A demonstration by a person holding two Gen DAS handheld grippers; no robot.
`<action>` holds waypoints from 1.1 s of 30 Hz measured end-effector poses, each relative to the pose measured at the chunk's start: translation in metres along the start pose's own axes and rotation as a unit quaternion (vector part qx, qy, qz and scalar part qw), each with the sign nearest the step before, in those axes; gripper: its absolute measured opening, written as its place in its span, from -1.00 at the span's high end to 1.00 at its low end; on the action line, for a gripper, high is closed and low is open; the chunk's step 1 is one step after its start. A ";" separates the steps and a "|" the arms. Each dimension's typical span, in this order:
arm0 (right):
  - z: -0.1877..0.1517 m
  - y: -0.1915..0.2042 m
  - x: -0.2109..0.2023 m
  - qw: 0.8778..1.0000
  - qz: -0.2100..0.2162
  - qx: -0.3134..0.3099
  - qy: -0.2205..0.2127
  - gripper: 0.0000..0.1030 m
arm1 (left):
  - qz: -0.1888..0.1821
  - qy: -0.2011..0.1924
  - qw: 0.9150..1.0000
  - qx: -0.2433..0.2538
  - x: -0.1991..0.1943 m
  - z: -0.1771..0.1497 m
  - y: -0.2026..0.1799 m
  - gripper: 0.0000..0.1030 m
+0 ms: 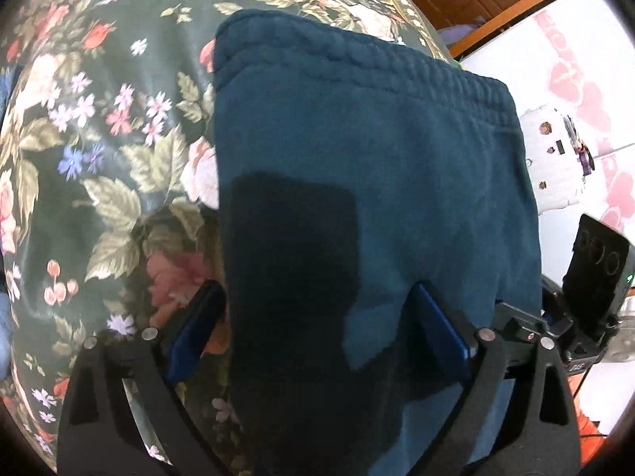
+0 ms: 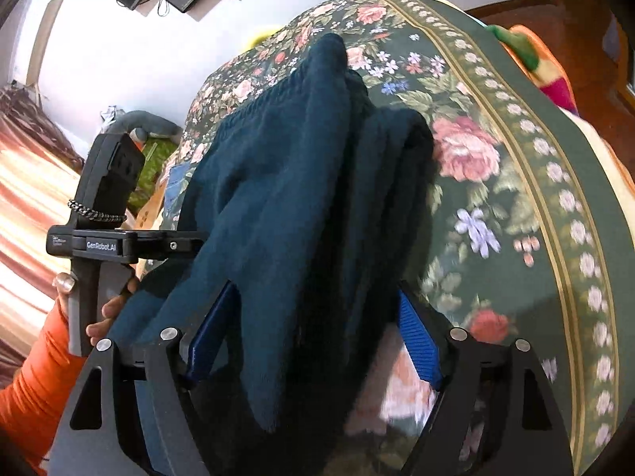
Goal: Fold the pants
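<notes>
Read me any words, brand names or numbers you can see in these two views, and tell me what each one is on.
"GenRobot.AI": white print on the black crossbar of the left gripper, seen in the right wrist view.
A smaller two-line mark to its left on the same crossbar: too small to read.
White letters on a dark tag at the right gripper's body, left wrist view: blurred, unreadable.

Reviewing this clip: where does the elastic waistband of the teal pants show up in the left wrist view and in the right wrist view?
Left wrist view: the waistband runs across the top edge of the pants, upper centre, sloping down to the right.
Right wrist view: it shows as a ribbed strip on the upper left edge of the bunched pants, left of centre.
Shared landmark: the floral bedspread beneath the pants.
</notes>
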State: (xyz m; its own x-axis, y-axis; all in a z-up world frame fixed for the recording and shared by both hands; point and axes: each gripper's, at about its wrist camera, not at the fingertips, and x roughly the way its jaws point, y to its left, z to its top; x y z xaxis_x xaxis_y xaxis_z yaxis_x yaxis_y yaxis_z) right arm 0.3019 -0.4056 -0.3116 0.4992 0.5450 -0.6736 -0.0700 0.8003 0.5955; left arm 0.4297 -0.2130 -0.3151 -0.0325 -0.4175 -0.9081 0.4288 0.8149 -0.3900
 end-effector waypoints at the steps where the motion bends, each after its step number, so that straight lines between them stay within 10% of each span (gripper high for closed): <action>1: 0.001 -0.001 0.000 1.000 0.001 0.000 0.000 -0.40 | -0.007 -0.002 1.000 0.006 -0.001 -0.001 -0.004 -0.53; 10: 0.004 0.022 -0.019 1.000 -0.005 -0.018 -0.012 0.36 | 0.034 -0.037 0.997 0.050 -0.029 -0.029 -0.037 0.17; 18: 0.023 0.085 -0.054 0.995 -0.004 -0.093 -0.041 0.41 | 0.120 -0.144 0.977 0.104 -0.098 -0.068 -0.063 0.36; 33: 0.080 0.256 -0.046 0.966 0.072 -0.228 -0.099 0.46 | 0.154 -0.325 0.933 0.028 -0.279 -0.106 0.005 0.67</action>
State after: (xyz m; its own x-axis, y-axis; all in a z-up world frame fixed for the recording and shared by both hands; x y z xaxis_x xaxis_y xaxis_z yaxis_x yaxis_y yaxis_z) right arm 0.3299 -0.2456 -0.0927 0.6080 0.6369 -0.4740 -0.5015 0.7710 0.3926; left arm 0.3452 -0.0502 -0.0798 0.6455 -0.3383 -0.6848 0.3753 0.9214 -0.1014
